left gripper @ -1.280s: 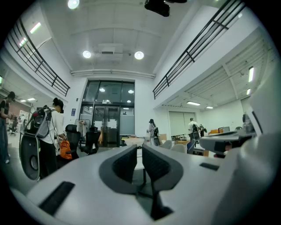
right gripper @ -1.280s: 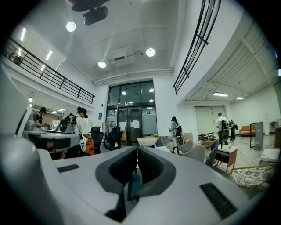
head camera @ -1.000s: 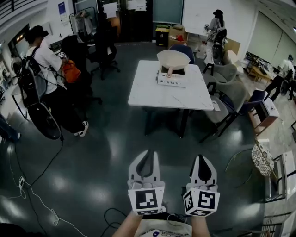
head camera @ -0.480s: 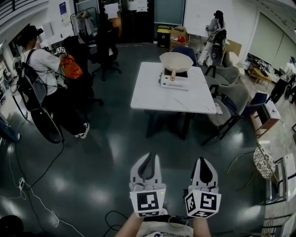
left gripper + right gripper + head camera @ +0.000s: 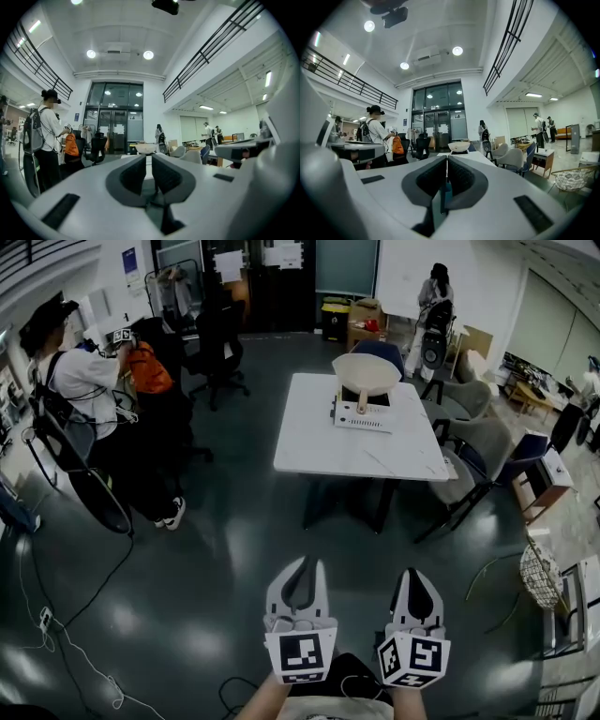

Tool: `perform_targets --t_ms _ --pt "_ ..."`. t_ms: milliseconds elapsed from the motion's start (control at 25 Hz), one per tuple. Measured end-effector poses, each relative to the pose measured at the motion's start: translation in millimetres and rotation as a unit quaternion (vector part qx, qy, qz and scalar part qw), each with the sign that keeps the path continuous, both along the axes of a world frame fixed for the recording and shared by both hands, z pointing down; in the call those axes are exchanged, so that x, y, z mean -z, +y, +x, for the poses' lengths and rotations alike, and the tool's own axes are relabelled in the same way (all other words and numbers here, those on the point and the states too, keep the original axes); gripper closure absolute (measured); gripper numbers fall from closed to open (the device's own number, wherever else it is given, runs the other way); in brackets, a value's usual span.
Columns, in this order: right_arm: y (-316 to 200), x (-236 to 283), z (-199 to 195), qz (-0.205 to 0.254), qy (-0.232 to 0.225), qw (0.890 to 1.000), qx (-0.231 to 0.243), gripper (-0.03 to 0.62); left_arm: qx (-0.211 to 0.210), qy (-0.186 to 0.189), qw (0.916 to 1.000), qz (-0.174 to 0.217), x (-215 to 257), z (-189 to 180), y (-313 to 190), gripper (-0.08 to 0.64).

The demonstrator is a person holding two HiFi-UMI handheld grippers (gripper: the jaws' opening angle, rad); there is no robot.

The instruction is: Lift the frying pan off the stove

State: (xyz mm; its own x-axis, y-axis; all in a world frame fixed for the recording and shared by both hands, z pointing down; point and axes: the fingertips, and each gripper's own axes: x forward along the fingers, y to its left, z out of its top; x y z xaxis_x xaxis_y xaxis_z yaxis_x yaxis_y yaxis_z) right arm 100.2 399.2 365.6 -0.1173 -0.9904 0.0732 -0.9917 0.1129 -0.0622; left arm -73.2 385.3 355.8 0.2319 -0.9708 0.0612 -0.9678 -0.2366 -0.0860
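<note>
Frying pan point(image 5: 367, 374) sits on the stove point(image 5: 364, 415) on a white counter point(image 5: 314, 448), well apart from the left gripper point(image 5: 300, 566) and right gripper point(image 5: 415, 575), both closed, empty, held side by side.

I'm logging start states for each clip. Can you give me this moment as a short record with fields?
frying pan: cream, on the stove, handle toward the camera
stove: white, on the table's far half
table: white, ahead of both grippers, well out of their reach
left gripper: shut, empty, held low
right gripper: shut, empty, beside the left gripper
bystander: person with backpack, standing left of the table
task stage: frying pan not yet lifted
</note>
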Motion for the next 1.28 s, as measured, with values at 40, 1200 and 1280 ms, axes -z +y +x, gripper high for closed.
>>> perform_targets --t_ms 40,1200,1280 --pt "-2 -2 -1 -0.003 0.0 1.0 0.0 0.575 0.001 0.001 1.0 -0.002 -2 -2 -3 0.514" --pt "-231 2 27 -0.01 -0.002 0.998 0.055 0.575 0.043 -0.007 0.999 -0.008 4 34 -208 0.514" --pt "-246 2 32 -0.013 -0.004 0.998 0.06 0.575 0.046 -0.008 0.9989 -0.01 4 40 -222 0.514"
